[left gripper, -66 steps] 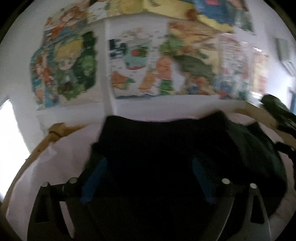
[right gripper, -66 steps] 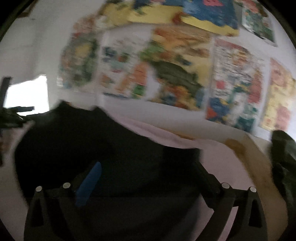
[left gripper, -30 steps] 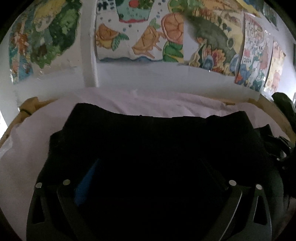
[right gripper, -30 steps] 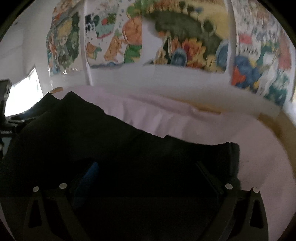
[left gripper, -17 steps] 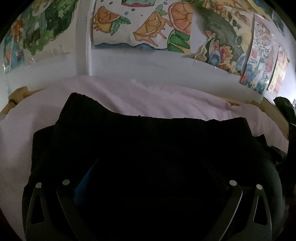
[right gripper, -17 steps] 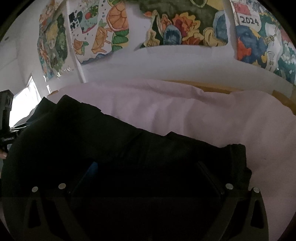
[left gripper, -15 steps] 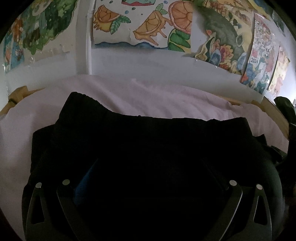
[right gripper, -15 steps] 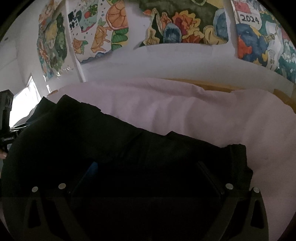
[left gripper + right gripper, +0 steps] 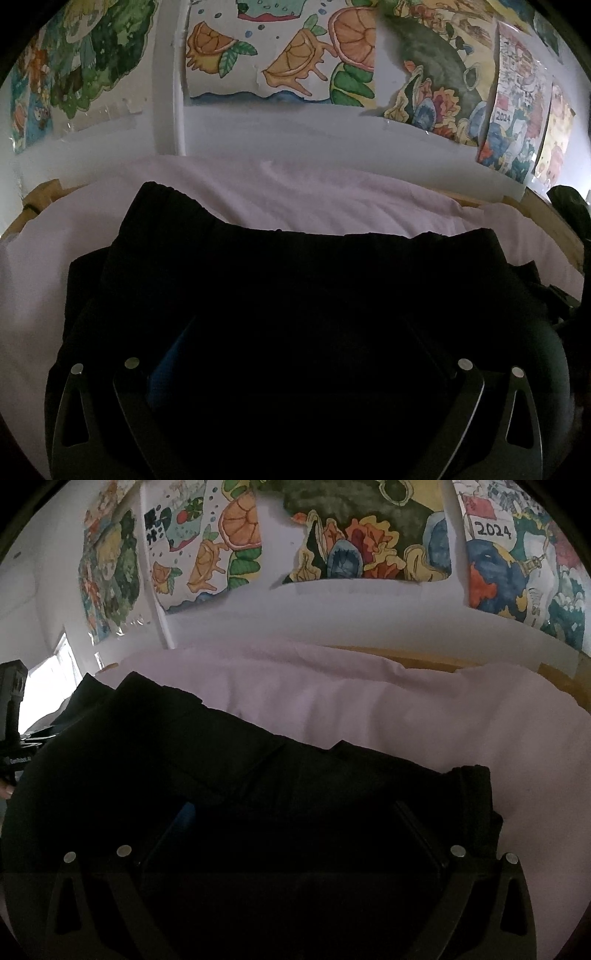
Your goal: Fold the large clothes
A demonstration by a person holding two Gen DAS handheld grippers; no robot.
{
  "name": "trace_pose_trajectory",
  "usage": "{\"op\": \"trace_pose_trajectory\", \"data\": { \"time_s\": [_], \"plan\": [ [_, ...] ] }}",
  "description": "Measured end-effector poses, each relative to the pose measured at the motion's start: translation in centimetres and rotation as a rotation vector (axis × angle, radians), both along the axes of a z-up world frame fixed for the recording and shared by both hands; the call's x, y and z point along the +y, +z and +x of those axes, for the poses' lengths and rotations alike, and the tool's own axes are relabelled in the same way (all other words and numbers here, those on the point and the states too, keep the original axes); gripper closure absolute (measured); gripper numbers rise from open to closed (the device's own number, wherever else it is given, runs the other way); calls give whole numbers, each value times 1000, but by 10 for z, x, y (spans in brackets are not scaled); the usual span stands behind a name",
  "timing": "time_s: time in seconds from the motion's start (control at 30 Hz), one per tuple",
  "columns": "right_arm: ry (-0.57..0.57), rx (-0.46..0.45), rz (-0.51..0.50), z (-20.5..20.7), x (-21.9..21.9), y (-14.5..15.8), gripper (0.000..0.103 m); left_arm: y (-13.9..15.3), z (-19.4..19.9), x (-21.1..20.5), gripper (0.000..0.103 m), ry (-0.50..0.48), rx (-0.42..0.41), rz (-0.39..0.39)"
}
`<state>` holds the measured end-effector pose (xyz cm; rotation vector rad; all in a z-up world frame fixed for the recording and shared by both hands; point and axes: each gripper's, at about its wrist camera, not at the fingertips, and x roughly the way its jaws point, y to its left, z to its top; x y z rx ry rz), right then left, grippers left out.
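On the bed (image 9: 332, 199), a black garment (image 9: 295, 266) lies flat across the pink sheet (image 9: 406, 709), its far edge running roughly straight from one side to the other. Your left tool (image 9: 295, 332) sits low over the garment's near part with its fingers spread wide; the blue pad (image 9: 166, 365) on one finger shows against the dark cloth. Your right tool (image 9: 291, 812) stands likewise wide over the garment's right portion, near the folded corner (image 9: 476, 786). Whether either tool pinches any cloth, you cannot tell: the area between the fingers is too dark. Posters (image 9: 280, 55) cover the wall behind. The wooden bed frame (image 9: 546, 218) shows at the right.
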<state>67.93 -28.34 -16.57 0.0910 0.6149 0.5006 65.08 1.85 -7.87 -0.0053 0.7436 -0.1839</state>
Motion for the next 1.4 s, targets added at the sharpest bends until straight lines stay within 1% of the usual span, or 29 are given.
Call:
{"op": "trace_pose_trajectory", "data": {
  "time_s": [0.57, 0.7, 0.77, 0.83, 0.93, 1.07, 1.17, 1.27, 1.3, 1.33, 1.4],
  "plan": [
    [-34, -54, -14, -19, 2, 2, 0, 1, -11, -1, 1, -3, -31, 15],
    [-32, -46, -1, -19, -1, 3, 0, 1, -11, 0, 1, -5, -28, 10],
    [-22, -26, 12, -18, -5, 8, 0, 2, -12, 0, 1, -3, -25, 4],
    [-12, -12, 3, -21, -8, 13, 0, 9, -14, 5, 1, 9, -16, -13],
    [-12, 5, -48, -31, -12, 18, 0, 25, -25, 17, 1, 24, -17, -40],
    [-15, 29, -43, -45, -30, 20, 0, 42, -48, 35, 1, 32, -42, -50],
    [-26, 25, -44, -56, -46, 24, 0, 50, -66, 58, 1, 55, -22, -78],
    [-61, 4, -45, -70, -68, 26, 0, 54, -83, 84, 1, 75, -4, -97],
    [-77, 7, -33, -74, -78, 25, 0, 53, -89, 93, 2, 80, 11, -96],
    [-87, 28, 0, -76, -88, 21, 0, 52, -94, 101, 2, 79, 27, -103],
    [-87, 102, 85, -75, -104, 11, 0, 48, -99, 118, 2, 67, 60, -150]
  ]
}}
